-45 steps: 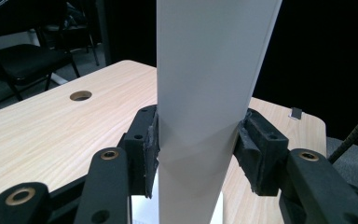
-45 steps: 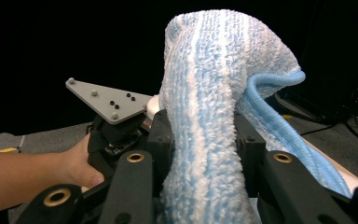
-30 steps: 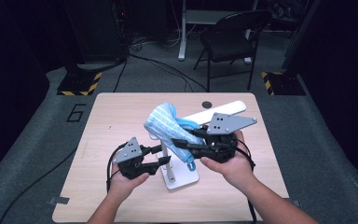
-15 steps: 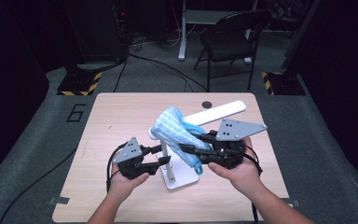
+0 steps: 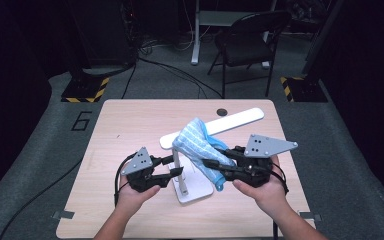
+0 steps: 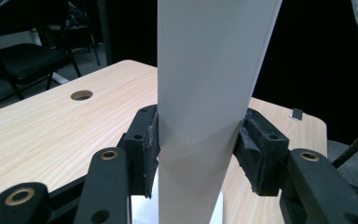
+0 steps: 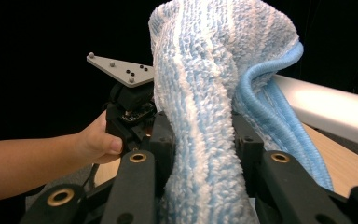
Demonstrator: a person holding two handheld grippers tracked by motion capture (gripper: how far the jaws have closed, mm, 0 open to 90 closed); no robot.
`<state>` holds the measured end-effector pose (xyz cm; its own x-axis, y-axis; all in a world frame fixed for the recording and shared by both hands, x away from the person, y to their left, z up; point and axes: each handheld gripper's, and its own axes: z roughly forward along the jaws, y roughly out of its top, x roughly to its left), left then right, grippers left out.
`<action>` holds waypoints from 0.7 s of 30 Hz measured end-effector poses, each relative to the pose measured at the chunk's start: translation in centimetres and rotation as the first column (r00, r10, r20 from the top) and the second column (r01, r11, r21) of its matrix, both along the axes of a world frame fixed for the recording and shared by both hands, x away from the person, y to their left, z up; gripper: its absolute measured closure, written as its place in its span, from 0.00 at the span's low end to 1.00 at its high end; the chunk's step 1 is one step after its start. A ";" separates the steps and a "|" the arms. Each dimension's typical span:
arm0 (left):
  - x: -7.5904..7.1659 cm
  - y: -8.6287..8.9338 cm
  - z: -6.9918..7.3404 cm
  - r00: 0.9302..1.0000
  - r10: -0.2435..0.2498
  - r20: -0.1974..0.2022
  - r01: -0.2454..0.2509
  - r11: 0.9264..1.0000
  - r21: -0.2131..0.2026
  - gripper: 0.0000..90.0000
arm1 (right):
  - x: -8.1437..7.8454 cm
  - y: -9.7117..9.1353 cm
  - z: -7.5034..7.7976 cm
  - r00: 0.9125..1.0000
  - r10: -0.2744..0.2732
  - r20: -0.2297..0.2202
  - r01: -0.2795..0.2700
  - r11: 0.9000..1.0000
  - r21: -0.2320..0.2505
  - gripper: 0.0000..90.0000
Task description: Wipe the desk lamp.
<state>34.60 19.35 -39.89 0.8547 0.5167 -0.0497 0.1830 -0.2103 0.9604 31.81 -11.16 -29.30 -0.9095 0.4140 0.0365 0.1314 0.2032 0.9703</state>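
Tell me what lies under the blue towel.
The blue towel drapes over the white lamp arm; the right tongs clamp its hanging end. The covered stretch of arm is hidden.

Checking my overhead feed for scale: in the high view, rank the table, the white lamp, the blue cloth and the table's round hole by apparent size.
1. table
2. white lamp
3. blue cloth, nearer the camera than the tabletop, so slightly flattered
4. round hole

Light wooden table (image 5: 110,140) with white lamp base (image 5: 196,191) near its front edge.
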 end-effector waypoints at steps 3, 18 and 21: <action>0.0 0.0 0.0 1.000 0.000 0.003 0.000 1.000 -0.001 0.58 | -0.1 -0.3 -0.3 1.000 -0.004 -0.009 0.004 1.000 0.005 0.76; 0.0 0.0 0.0 1.000 -0.003 0.001 0.003 1.000 0.001 0.58 | -0.9 -2.0 -2.0 0.999 -0.028 -0.035 0.029 0.999 0.017 0.76; 0.0 0.0 0.0 1.000 -0.002 0.002 0.002 1.000 0.002 0.58 | -1.1 -2.5 -2.3 0.999 -0.031 -0.040 0.032 0.999 0.030 0.76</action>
